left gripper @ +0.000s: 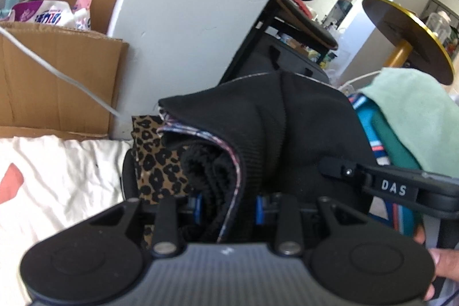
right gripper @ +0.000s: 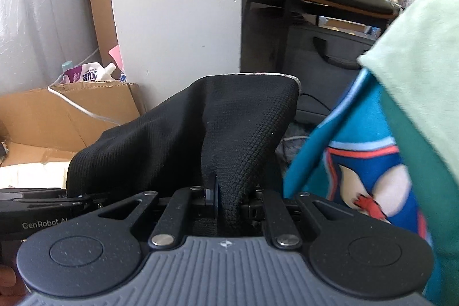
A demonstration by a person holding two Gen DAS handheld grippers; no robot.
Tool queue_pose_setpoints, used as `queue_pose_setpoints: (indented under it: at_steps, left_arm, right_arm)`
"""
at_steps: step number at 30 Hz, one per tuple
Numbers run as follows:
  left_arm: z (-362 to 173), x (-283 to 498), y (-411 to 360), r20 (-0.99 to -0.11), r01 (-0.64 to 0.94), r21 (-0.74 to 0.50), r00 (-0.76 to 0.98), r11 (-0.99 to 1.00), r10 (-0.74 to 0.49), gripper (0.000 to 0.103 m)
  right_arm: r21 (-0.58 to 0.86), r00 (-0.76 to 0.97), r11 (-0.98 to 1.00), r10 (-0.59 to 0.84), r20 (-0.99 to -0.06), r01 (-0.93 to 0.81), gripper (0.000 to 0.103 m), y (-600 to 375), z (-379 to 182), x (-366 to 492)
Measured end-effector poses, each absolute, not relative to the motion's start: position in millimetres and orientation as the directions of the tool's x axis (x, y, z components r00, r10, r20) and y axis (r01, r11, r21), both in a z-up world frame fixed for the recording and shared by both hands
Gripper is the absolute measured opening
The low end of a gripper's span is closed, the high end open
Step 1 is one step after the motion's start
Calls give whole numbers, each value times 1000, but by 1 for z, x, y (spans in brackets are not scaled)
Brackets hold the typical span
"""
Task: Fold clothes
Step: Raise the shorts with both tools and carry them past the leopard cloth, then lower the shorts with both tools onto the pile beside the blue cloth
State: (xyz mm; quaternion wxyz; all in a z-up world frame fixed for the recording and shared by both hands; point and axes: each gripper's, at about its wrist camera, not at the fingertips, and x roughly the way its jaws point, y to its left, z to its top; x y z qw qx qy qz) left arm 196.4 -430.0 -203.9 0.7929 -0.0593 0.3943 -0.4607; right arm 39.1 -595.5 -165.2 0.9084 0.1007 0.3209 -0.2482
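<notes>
A cardboard box (left gripper: 57,76) stood against a white pillar (left gripper: 195,5); a round gold-rimmed table (left gripper: 407,36) stood beyond.

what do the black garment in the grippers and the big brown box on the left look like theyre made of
Black garment: likely a knitted fabric, matte; a fine waffle-like weave shows, ribbed along one edge.
Brown box: corrugated cardboard by its look, plain and unprinted, with creased flaps and raw edges.

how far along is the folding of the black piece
Midway, as far as I can tell. Done: the black garment is already bunched into layers. In hand: left gripper and right gripper both clamp it. Left: laying it flat on the white sheet; the teal clothes look unfolded.
</notes>
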Motion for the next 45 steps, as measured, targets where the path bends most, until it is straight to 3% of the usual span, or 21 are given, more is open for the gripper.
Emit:
queue_pose_setpoints:
  at_steps: [9, 29, 30, 32, 35, 38, 40, 45]
  left_arm:
    - [-247, 243, -445, -583, 700, -472, 209, 536, -785, 35]
    - [-285, 293, -467, -619, 651, -520, 160, 553, -769, 36]
    - [-289, 298, -469, -625, 644, -525, 151, 556, -766, 36]
    - [-293, 303, -471, -633, 639, -529, 142, 559, -761, 36]
    - [-298, 307, -473, -640, 633, -533, 132, 561, -757, 38]
    - [-304, 314, -469, -641, 588, -572, 115, 573, -758, 45]
    - [-303, 318, -466, -650, 573, -574, 117, 585, -751, 56]
    - [-292, 331, -470, -655, 592, -543, 145, 596, -741, 67]
  right_arm:
    - [123, 703, 864, -306, -642, 488, 10, -650, -203, 70]
    - [75, 668, 881, -296, -683, 467, 10, -703, -254, 130]
    - [80, 664, 878, -293, -688, 471, 11, -706, -260, 131]
    - [64, 650, 870, -315, -691, 489, 25, -709, -267, 132]
    - [7, 626, 856, -372, -685, 517, 33, -710, -271, 133]
    - [-50, 611, 837, -437, -660, 545, 37, -701, -266, 129]
    - [-79, 606, 824, -474, -639, 561, 37, -695, -261, 125]
    - [58, 693, 816, -448, -566, 575, 38, -678, -248, 97]
